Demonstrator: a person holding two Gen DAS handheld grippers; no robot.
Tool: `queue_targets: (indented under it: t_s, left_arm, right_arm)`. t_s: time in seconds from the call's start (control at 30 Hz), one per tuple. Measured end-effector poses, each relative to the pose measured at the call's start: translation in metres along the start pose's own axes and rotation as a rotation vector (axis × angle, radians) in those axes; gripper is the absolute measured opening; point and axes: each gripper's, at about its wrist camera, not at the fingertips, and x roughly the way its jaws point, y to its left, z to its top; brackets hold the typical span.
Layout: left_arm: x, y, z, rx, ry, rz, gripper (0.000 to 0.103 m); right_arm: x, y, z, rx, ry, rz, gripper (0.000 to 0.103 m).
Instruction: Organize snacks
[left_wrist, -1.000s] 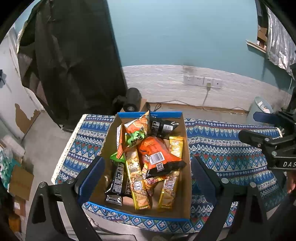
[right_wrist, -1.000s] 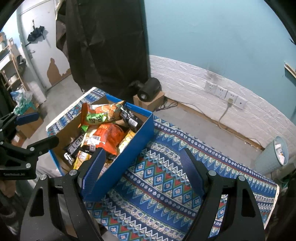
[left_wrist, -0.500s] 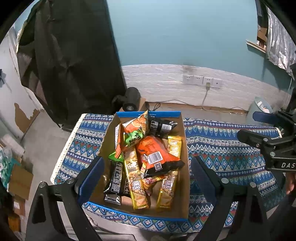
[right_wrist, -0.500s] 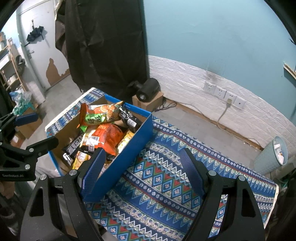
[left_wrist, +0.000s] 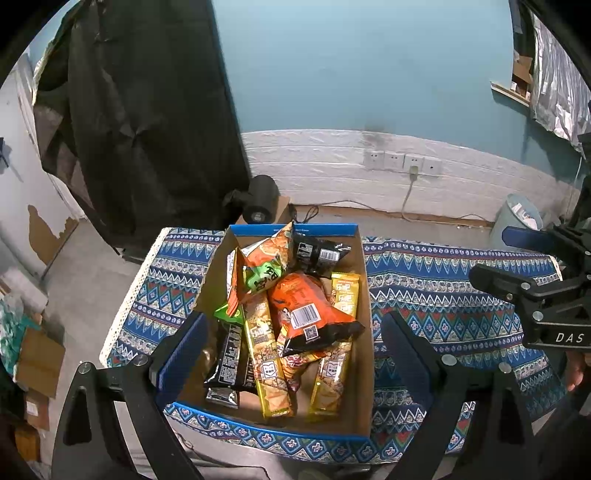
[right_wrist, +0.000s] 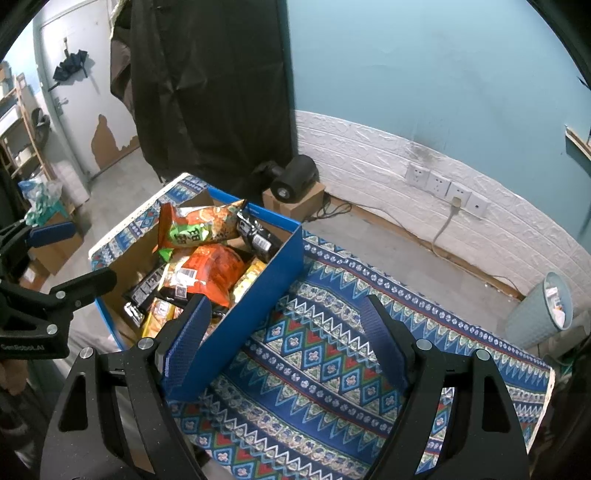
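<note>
On the patterned blue tablecloth (right_wrist: 332, 369) sits an open cardboard box (left_wrist: 364, 332) with blue outer walls, piled with crinkly snack packets: an orange bag (left_wrist: 306, 310), a black pouch (left_wrist: 317, 254), and long yellow packs (left_wrist: 266, 354). Behind stand a teal wall and white brick-textured panelling. The left gripper (left_wrist: 291, 354) hovers over the box, jaws wide and empty; the right gripper (right_wrist: 284, 332), equally wide, hangs over the cloth beside it.
</note>
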Motion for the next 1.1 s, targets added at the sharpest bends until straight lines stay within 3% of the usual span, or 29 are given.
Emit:
queue_targets:
  t_s: [1.1]
  left_arm:
    - [0.0009, -0.0076, -0.0006, 0.009, 0.008, 0.018, 0.095]
  right_arm:
    - [0.0013, -0.0028, -0.0015, -0.009, 0.012, -0.007, 0.082]
